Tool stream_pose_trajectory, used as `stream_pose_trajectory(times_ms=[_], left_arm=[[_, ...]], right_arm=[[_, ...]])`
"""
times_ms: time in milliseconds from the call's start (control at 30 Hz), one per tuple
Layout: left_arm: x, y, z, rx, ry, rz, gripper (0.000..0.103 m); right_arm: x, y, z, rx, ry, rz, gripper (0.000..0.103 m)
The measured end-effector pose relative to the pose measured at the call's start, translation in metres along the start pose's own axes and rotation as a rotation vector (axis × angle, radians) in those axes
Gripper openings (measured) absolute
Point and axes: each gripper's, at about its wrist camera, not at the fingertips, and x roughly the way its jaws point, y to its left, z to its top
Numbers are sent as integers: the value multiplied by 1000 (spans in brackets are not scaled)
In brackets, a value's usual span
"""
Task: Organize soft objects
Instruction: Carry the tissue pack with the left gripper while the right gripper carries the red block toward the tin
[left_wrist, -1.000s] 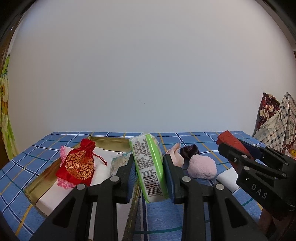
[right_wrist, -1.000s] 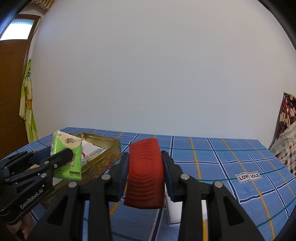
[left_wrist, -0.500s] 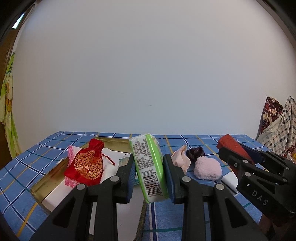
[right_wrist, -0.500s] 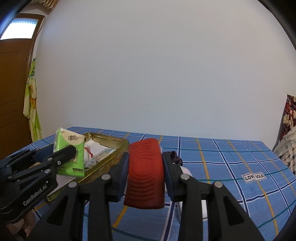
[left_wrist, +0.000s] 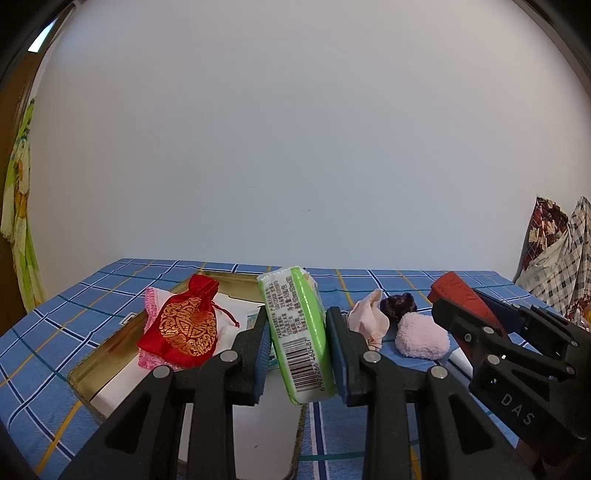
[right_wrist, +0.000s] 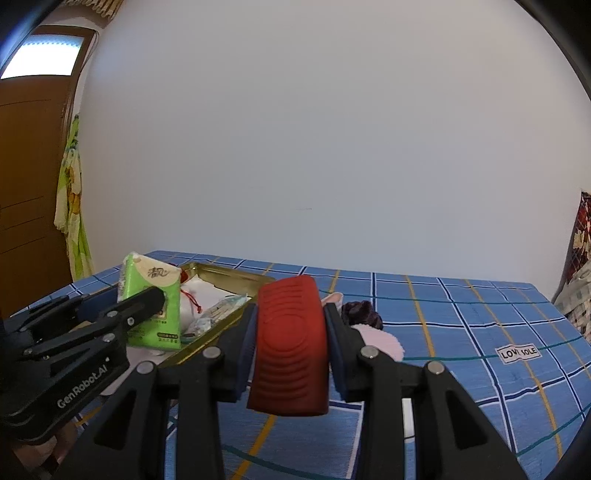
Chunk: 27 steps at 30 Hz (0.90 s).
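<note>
The green tissue pack (left_wrist: 297, 332) is clamped upright between the jaws of the left gripper (left_wrist: 297, 343), held above the near edge of the gold tray (left_wrist: 107, 354). Its barcode end faces the camera. The red ribbed pad (right_wrist: 290, 347) is clamped between the jaws of the right gripper (right_wrist: 290, 354), held above the blue checked tablecloth (right_wrist: 461, 317), just right of the tray.

Inside the tray, a red embroidered pouch (left_wrist: 183, 325) lies on a pink cloth (left_wrist: 151, 306), over a white liner. A clear wrapped packet (right_wrist: 214, 314) rests near the tray's right rim.

On the tablecloth, right of the tray, a cream fabric piece (left_wrist: 369, 317), a dark purple scrunchie (left_wrist: 399, 304) and a pink fluffy puff (left_wrist: 423, 336) sit close together. A label reading "LOVE SOLE" (right_wrist: 519, 352) lies further right.
</note>
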Motion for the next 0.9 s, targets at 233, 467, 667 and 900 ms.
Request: stream_pose_trajectory(times_ms=[233, 467, 667, 900], left_arm=[[-2, 7, 0, -13, -4, 10, 32], [-3, 14, -1, -26, -3, 15, 32], [-4, 22, 0, -40, -1, 24, 32], [-7, 31, 0, -58, 2, 25, 32]], right_arm=[[1, -1, 0, -7, 1, 20, 35], [2, 0, 0, -15, 3, 43, 35], [6, 4, 0, -26, 9, 67, 35], [9, 11, -1, -36, 12, 86, 35]])
